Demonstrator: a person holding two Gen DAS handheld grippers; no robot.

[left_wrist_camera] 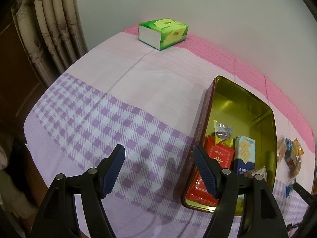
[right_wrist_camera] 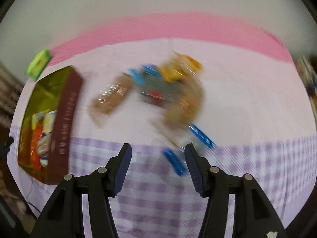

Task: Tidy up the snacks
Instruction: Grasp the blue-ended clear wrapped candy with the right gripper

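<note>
Two grippers are over a table with a pink and purple checked cloth (left_wrist_camera: 122,91). In the left wrist view, a curtain (left_wrist_camera: 53,27) hangs at the upper left, and a green tissue pack (left_wrist_camera: 163,32) lies at the upper middle, on the far part of the cloth. The left gripper (left_wrist_camera: 159,171) is at the bottom with its jaws apart and nothing between them; its right finger is in front of the tin box (left_wrist_camera: 204,130) at the lower right. Inside the tin are a red packet (left_wrist_camera: 218,155), a small wrapped candy (left_wrist_camera: 222,131) and a blue and white packet (left_wrist_camera: 245,154).

The right wrist view is blurred. The tin is at the left edge, and a pile of wrapped snacks (right_wrist_camera: 170,91) lies loose on the cloth in the middle, apart from the tin. The right gripper (right_wrist_camera: 158,166) is at the bottom, jaws apart and holding nothing; a blue-edged wrapper (right_wrist_camera: 175,162) shows between its fingers.
</note>
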